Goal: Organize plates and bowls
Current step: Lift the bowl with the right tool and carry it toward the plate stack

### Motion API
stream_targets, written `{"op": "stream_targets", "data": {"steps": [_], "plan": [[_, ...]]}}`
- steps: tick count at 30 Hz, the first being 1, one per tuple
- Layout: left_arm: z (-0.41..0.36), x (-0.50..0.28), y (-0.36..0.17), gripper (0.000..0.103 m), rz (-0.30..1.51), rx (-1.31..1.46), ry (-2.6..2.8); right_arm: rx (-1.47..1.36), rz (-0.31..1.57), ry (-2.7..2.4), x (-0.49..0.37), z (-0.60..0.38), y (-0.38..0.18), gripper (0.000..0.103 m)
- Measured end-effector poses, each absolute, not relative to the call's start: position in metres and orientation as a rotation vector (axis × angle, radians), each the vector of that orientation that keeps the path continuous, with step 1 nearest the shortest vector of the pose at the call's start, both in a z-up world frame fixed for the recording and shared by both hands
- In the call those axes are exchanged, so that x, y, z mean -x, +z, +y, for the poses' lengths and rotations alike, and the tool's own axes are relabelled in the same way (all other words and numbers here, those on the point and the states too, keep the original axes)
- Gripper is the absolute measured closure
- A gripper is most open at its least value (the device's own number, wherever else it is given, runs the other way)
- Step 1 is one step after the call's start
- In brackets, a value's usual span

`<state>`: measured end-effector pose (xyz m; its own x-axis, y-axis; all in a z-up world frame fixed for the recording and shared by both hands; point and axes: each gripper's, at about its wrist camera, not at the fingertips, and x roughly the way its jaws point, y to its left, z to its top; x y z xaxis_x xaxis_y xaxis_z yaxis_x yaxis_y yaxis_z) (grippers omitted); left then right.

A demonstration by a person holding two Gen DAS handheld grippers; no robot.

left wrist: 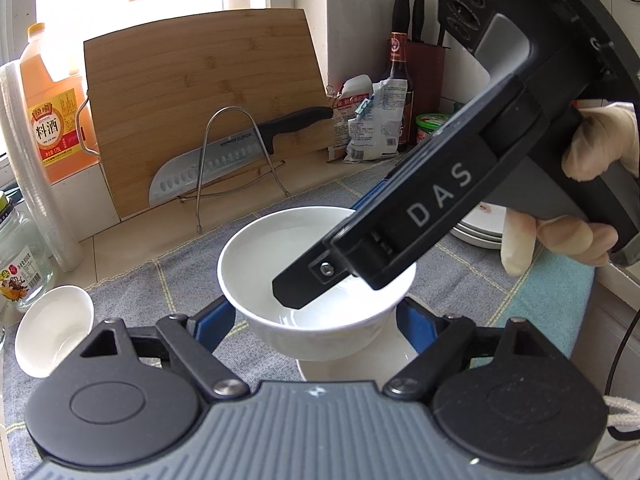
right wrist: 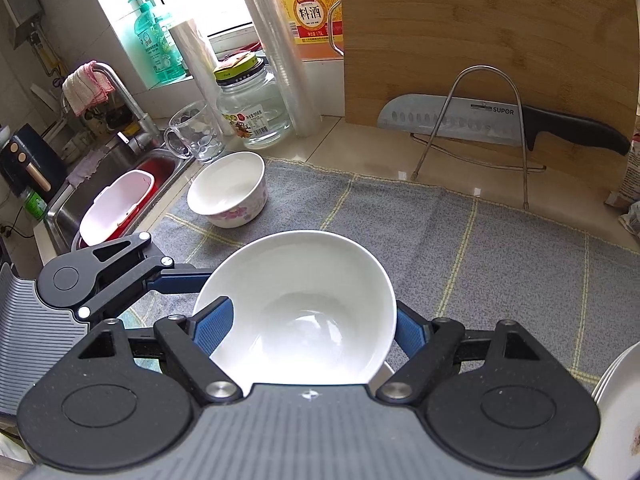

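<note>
A plain white bowl (left wrist: 280,248) (right wrist: 304,280) hangs over the grey checked cloth (right wrist: 480,248). My left gripper (left wrist: 316,320) is shut on its lower body, one blue pad on each side. My right gripper (right wrist: 304,332) (left wrist: 328,248) comes in from the right and is shut on the same bowl, one finger inside it and the other outside the rim. A white plate (left wrist: 352,368) shows just under the bowl. A floral bowl (right wrist: 228,188) (left wrist: 52,328) rests on the cloth's left end. A stack of white plates (left wrist: 480,232) (right wrist: 616,400) sits to the right.
Behind the cloth a bamboo cutting board (right wrist: 480,40) leans on the wall, with a big knife (right wrist: 500,120) in a wire rack (right wrist: 480,128). A glass jar (right wrist: 256,108), a glass mug (right wrist: 192,132) and bottles stand left, by the sink (right wrist: 116,200). A gloved hand (left wrist: 580,200) holds the right gripper.
</note>
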<state>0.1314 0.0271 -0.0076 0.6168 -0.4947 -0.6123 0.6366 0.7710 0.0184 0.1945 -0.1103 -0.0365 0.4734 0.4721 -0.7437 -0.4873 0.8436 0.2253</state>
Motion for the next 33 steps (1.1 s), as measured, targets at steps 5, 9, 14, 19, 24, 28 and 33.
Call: {"op": "stream_targets", "data": {"steps": [5, 9, 14, 19, 24, 28, 33], "plan": [[0.024, -0.125, -0.009, 0.016, 0.634, -0.249, -0.676, 0.012, 0.908, 0.575, -0.184, -0.118, -0.038, 0.015], [0.022, -0.121, -0.012, 0.016, 0.646, -0.251, -0.69, 0.004, 0.917, 0.567, -0.178, -0.122, -0.041, 0.015], [0.018, -0.117, -0.019, 0.016, 0.67, -0.258, -0.705, -0.009, 0.933, 0.558, -0.174, -0.126, -0.048, 0.015], [0.016, -0.115, -0.025, 0.016, 0.695, -0.261, -0.714, -0.023, 0.952, 0.546, -0.169, -0.128, -0.056, 0.015], [0.013, -0.113, -0.029, 0.016, 0.708, -0.268, -0.719, -0.034, 0.967, 0.545, -0.166, -0.132, -0.062, 0.015], [0.012, -0.114, -0.031, 0.016, 0.715, -0.275, -0.719, -0.037, 0.973, 0.538, -0.165, -0.132, -0.066, 0.015], [0.01, -0.111, -0.034, 0.016, 0.714, -0.289, -0.717, -0.053, 0.982, 0.541, -0.165, -0.134, -0.069, 0.015]]}}
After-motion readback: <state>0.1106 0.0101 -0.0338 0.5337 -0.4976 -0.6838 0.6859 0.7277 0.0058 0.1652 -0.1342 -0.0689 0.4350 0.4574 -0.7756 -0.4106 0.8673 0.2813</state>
